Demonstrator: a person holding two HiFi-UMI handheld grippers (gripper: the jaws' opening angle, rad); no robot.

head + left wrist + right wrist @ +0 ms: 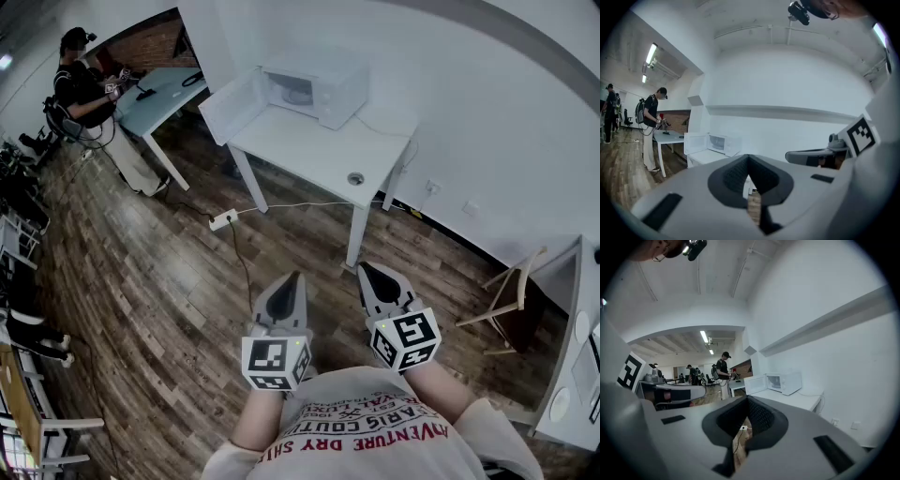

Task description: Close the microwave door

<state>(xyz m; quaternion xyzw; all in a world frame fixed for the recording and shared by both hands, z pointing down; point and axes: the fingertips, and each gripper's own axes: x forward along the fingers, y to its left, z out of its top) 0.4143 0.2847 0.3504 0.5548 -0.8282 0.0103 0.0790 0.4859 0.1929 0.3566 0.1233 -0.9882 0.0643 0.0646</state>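
Observation:
A white microwave (pixel 317 86) stands at the back of a white table (pixel 323 145) against the wall. Its door (pixel 231 104) hangs wide open to the left. The microwave (pixel 723 142) and its open door (pixel 695 142) also show small and far in the left gripper view, and the microwave (pixel 785 382) with its door (pixel 754 384) in the right gripper view. Both grippers are held low, close to the person's body and well short of the table. The left gripper (pixel 293 277) and the right gripper (pixel 367 269) are both shut with nothing in them.
A power strip (pixel 222 220) and its cable lie on the wooden floor in front of the table. A small round object (pixel 355 178) sits near the table's front right corner. A person (pixel 80 86) stands at another table far left. A wooden chair (pixel 511 302) stands at right.

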